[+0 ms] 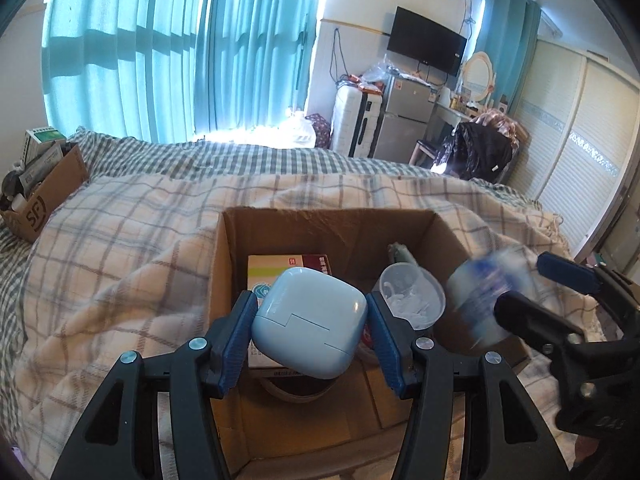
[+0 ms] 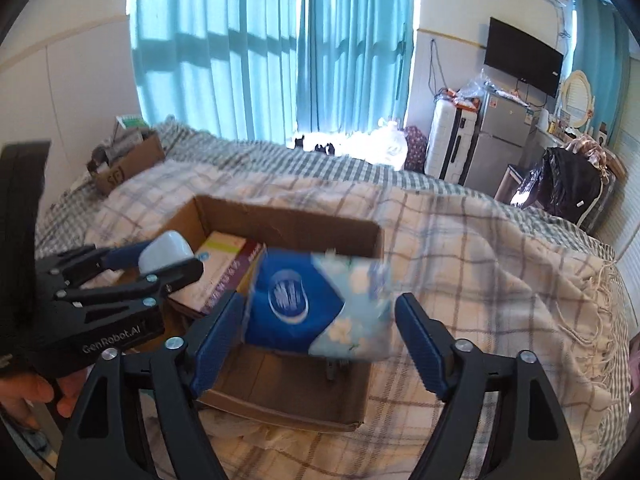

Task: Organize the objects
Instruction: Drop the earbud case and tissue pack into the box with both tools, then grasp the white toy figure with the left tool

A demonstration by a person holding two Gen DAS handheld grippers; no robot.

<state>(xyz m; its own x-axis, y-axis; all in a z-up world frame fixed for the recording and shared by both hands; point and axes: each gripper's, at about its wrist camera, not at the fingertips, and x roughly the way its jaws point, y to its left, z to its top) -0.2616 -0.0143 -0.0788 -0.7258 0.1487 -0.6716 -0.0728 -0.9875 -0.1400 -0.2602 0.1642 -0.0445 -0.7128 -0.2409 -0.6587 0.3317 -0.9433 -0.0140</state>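
Note:
My left gripper (image 1: 310, 320) is shut on a pale blue rounded case (image 1: 308, 322) and holds it above an open cardboard box (image 1: 328, 216) on the bed. The box holds a flat carton (image 1: 272, 268), a clear plastic cup (image 1: 412, 296) and a roll of tape (image 1: 292, 390). My right gripper (image 2: 320, 328) holds a blue tissue pack (image 2: 316, 304), blurred, between its fingers over the same box (image 2: 288, 218); the right pad stands slightly off the pack. The left gripper shows in the right wrist view (image 2: 156, 264) at the left with the case (image 2: 166, 254).
The box sits on a plaid blanket (image 1: 120, 260) over a checked bed. A second cardboard box (image 1: 44, 196) full of items stands at the bed's far left corner. Beyond are teal curtains, a white suitcase (image 1: 356, 124), a small fridge and a chair with clothes.

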